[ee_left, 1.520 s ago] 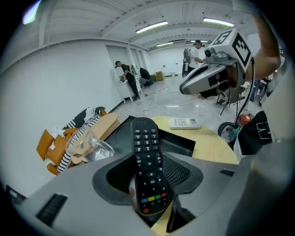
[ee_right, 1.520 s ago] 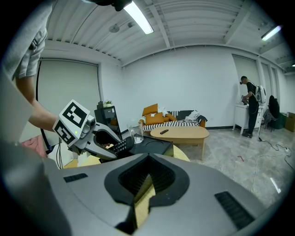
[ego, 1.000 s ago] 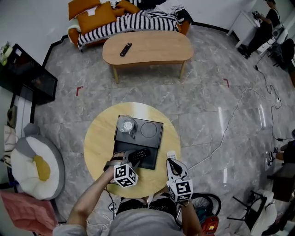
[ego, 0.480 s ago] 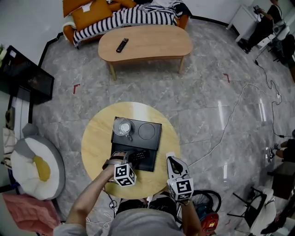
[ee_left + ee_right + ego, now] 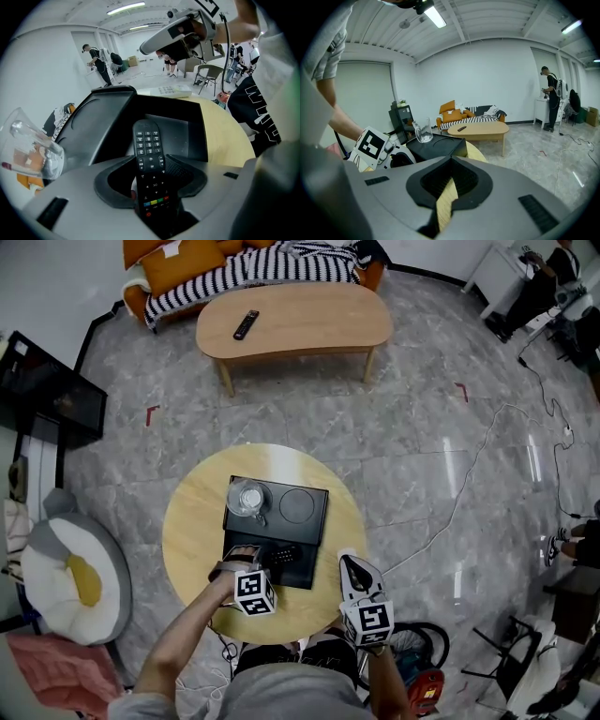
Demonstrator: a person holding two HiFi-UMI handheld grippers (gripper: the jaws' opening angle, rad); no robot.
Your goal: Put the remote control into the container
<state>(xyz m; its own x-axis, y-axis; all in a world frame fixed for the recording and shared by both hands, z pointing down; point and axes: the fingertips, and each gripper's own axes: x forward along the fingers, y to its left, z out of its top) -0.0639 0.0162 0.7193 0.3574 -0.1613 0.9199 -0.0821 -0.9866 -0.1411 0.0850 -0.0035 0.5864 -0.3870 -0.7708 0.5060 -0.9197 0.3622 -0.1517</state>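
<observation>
Round wooden tabletop (image 5: 192,540) carrying a black container (image 5: 314,563). A bare left forearm reaches in; the left gripper (image 5: 264,557) tilts steeply down, pinching a black remote control (image 5: 150,164) over the container's near compartment. The right gripper (image 5: 352,570) hangs alongside, jaws pressed together, empty.

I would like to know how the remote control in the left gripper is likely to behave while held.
Probably stiff and light: the remote control is a slim plastic bar. It may pivot or slip, since the left gripper pinches only its lower part while the upper end juts free.
</observation>
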